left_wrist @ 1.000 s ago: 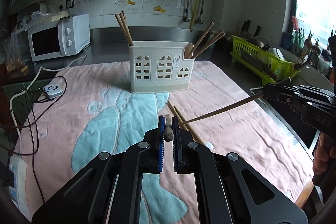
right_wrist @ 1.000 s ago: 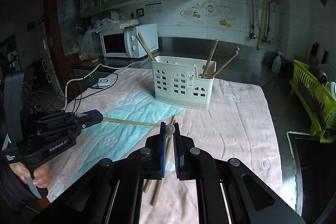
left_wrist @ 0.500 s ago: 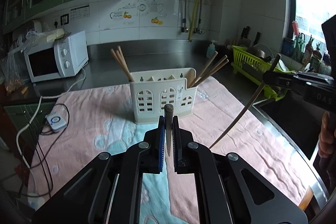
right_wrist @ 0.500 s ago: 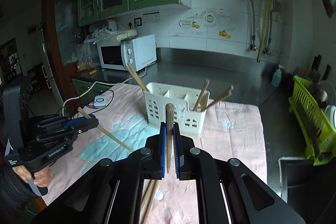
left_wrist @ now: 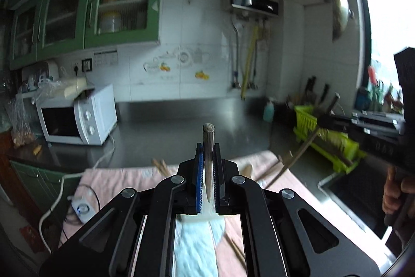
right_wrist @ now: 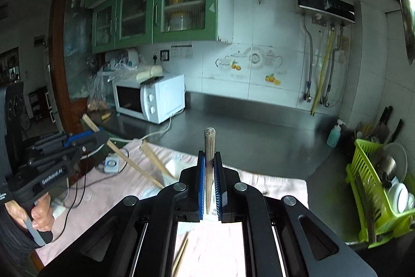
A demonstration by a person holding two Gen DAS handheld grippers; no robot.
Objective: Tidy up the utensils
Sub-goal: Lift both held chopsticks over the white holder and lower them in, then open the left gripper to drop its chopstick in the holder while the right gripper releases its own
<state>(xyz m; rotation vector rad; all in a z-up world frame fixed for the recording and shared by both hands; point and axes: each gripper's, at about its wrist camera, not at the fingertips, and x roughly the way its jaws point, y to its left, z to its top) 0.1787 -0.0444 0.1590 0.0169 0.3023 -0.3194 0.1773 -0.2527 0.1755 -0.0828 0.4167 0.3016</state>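
Nearest the left wrist camera, the left gripper has its jaws clamped narrow on 1 wooden chopstick, which stands upright between the blue pads with its blunt end above the fingertips. The right gripper grips a second chopstick the same way, jaws pressed close on its shaft, butt end up.

Below both grippers lies a pink towel with a pale blue patch; 1 loose chopstick rests on it under the right gripper. Seen from the right wrist, the left gripper's chopstick slants down over the towel at the left, a hand on the handle. Just past the fingers, the white utensil holder is mostly hidden; chopstick ends poke up from it.

Farther off, a white microwave sits on the steel counter, and a green dish rack stands at the right. Green cabinets hang on the tiled back wall.
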